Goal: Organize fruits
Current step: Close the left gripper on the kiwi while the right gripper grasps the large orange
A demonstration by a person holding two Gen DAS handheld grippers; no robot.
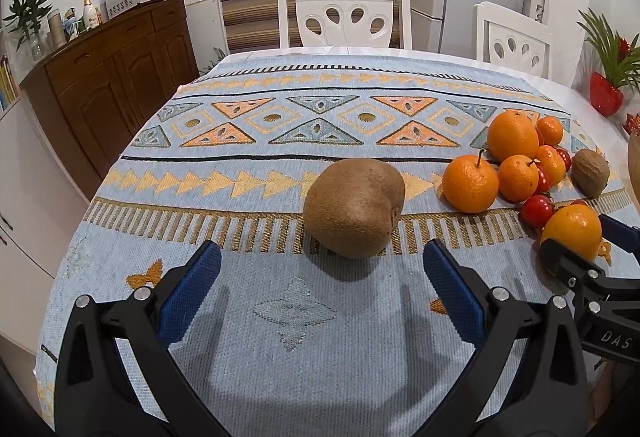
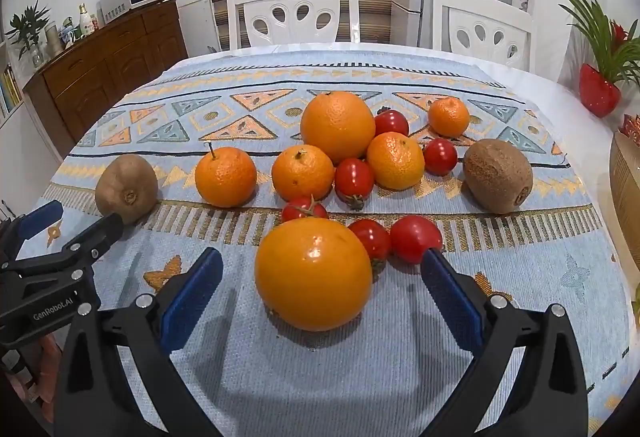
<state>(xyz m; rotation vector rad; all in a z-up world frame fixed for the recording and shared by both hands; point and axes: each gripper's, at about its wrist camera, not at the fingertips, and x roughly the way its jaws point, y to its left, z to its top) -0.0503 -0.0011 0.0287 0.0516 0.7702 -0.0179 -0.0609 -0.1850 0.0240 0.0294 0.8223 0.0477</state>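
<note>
My left gripper (image 1: 322, 269) has its jaws spread wide and holds nothing; the near kiwi (image 1: 354, 207) lies on the woven tablecloth (image 1: 248, 317) just ahead of its blue pads, apart from the other fruit. My right gripper (image 2: 322, 277) is likewise spread wide and empty, with the big smooth orange (image 2: 314, 273) sitting between its tips but not touched.

I judge the kiwi light, fuzzy enough to grip well, and soft under the skin, so I would close across its broad middle and press only gently. The orange looks heavier, firm and glossy, so it may slip; I would take it across its widest part, pads level with its centre.

Round that orange things are crowded. Two cherry tomatoes (image 2: 416, 239) lie just behind it on the right, one touching my right pad, and another (image 2: 304, 209) peeps out behind it. These look thin-skinned and would burst if pinched or rolled over. Farther back sit a larger orange (image 2: 338, 127), several mandarins (image 2: 303, 173) and a second kiwi (image 2: 498, 175). At the far right edge stands a tan container (image 2: 626, 189), only partly in view.
</note>
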